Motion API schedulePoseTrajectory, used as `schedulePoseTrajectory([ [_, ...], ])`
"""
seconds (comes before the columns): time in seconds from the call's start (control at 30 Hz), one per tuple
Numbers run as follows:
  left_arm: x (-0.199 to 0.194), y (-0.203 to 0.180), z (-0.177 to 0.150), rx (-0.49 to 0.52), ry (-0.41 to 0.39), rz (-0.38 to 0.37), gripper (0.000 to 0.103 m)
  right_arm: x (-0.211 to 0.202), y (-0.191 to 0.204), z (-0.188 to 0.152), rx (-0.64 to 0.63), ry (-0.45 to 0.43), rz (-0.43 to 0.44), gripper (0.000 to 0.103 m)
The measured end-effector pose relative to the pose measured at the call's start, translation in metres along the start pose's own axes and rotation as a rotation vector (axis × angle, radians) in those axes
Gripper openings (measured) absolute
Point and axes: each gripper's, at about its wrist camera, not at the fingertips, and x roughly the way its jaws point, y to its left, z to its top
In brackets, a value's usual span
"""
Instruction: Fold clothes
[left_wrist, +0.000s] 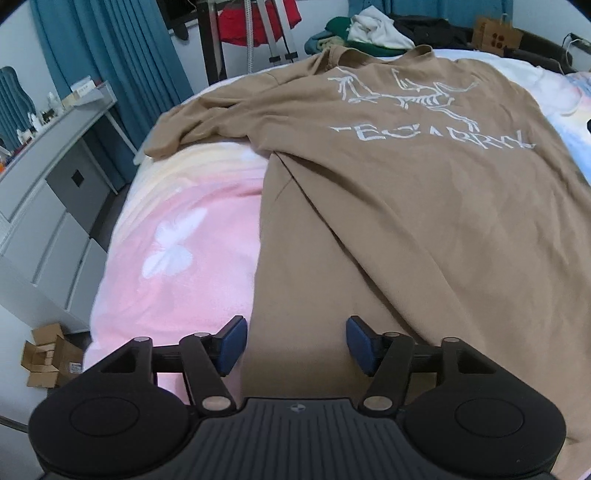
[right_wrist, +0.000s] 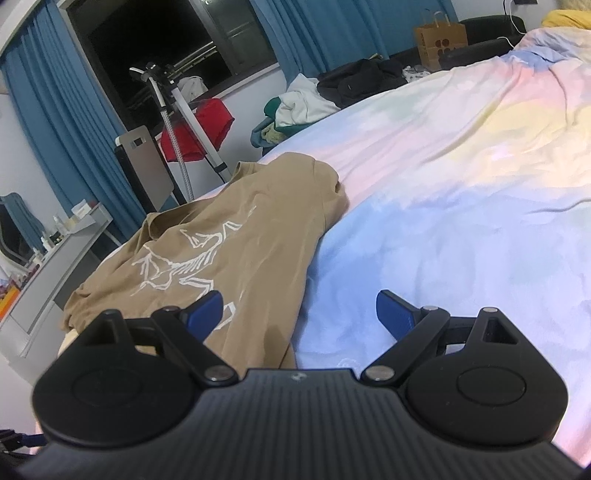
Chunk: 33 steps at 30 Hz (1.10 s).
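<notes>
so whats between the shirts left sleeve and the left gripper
Left wrist view: only bare pastel bedspread with a white butterfly print lies between the tan t-shirt sleeve and the open left gripper; the shirt's body runs alongside.

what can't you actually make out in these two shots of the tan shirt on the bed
- Tan t-shirt, left wrist view: its near hem is hidden under the left claw; its right side is cut off by the frame edge.
- Same shirt, right wrist view: its lower part is hidden behind the right claw.
- White lettering, left wrist view: upside down and blurred, not reliably readable.
- Small items on the grey desk: too small to identify.
</notes>
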Motion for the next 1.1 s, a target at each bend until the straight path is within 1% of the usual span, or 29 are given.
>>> schedulePoseTrajectory([
  [0.03,0.001,0.001,0.0,-0.007,0.002,-0.016,0.05,0.001,0.0,0.0,0.001,0.001,0.0,0.091],
  [0.07,0.002,0.001,0.0,-0.015,0.003,-0.033,0.035,0.001,0.0,0.0,0.001,0.002,0.0,0.091],
  [0.1,0.002,0.002,0.001,-0.017,0.004,-0.045,0.018,0.001,0.0,0.0,0.001,0.004,-0.001,0.091],
  [0.13,0.001,0.002,0.001,-0.018,0.005,-0.058,0.007,0.001,-0.001,-0.001,0.003,0.005,0.0,0.091],
  [0.17,0.001,0.002,0.002,-0.03,0.009,-0.071,0.004,0.001,-0.001,-0.001,0.005,0.006,0.001,0.091],
  [0.23,0.0,0.003,0.004,-0.056,0.017,-0.097,0.003,0.001,-0.002,0.0,0.01,0.005,0.004,0.091],
  [0.27,-0.002,0.007,0.005,-0.094,0.022,-0.126,0.003,0.001,-0.003,0.0,0.013,0.003,0.005,0.091],
  [0.33,-0.011,0.019,0.007,-0.211,0.018,-0.201,0.003,0.0,-0.005,0.001,0.022,-0.002,0.003,0.091],
  [0.4,-0.026,0.032,0.008,-0.326,-0.003,-0.282,0.003,0.0,-0.007,0.002,0.034,-0.004,0.008,0.091],
  [0.43,-0.034,0.042,0.007,-0.403,-0.013,-0.336,0.003,-0.001,-0.008,0.002,0.038,-0.005,0.011,0.091],
  [0.5,-0.044,0.068,0.0,-0.589,-0.022,-0.453,0.003,-0.002,-0.009,0.003,0.044,-0.006,0.017,0.091],
  [0.53,-0.046,0.08,-0.005,-0.676,-0.014,-0.486,0.003,-0.002,-0.01,0.003,0.049,-0.008,0.02,0.091],
  [0.57,-0.045,0.087,-0.009,-0.731,-0.004,-0.493,0.003,-0.002,-0.01,0.003,0.055,-0.009,0.022,0.091],
  [0.6,-0.044,0.095,-0.013,-0.76,0.005,-0.457,0.003,-0.001,-0.01,0.003,0.058,-0.009,0.025,0.091],
  [0.67,-0.036,0.103,-0.018,-0.768,0.036,-0.344,0.003,0.0,-0.01,0.004,0.063,-0.007,0.031,0.091],
  [0.7,-0.027,0.107,-0.02,-0.778,0.074,-0.287,0.003,0.0,-0.009,0.004,0.065,-0.007,0.034,0.091],
  [0.73,-0.02,0.109,-0.02,-0.777,0.1,-0.249,0.003,0.001,-0.009,0.004,0.068,-0.006,0.038,0.091],
  [0.8,-0.01,0.107,-0.016,-0.752,0.134,-0.206,0.004,0.001,-0.009,0.004,0.074,-0.003,0.043,0.091],
  [0.83,-0.011,0.103,-0.012,-0.726,0.132,-0.187,0.004,0.001,-0.01,0.004,0.08,-0.004,0.05,0.091],
  [0.9,-0.022,0.093,-0.004,-0.655,0.088,-0.156,0.005,-0.001,-0.015,0.006,0.106,-0.016,0.076,0.091],
  [0.93,-0.029,0.087,-0.001,-0.616,0.06,-0.142,0.009,-0.001,-0.018,0.008,0.134,-0.024,0.097,0.091],
  [1.0,-0.045,0.074,0.003,-0.538,0.004,-0.109,0.031,0.004,-0.026,0.016,0.197,-0.037,0.141,0.091],
  [1.07,-0.061,0.062,0.008,-0.479,-0.05,-0.079,0.043,0.013,-0.034,0.026,0.271,-0.051,0.18,0.091],
  [1.1,-0.068,0.057,0.011,-0.461,-0.077,-0.07,0.046,0.019,-0.038,0.031,0.307,-0.058,0.196,0.091],
])
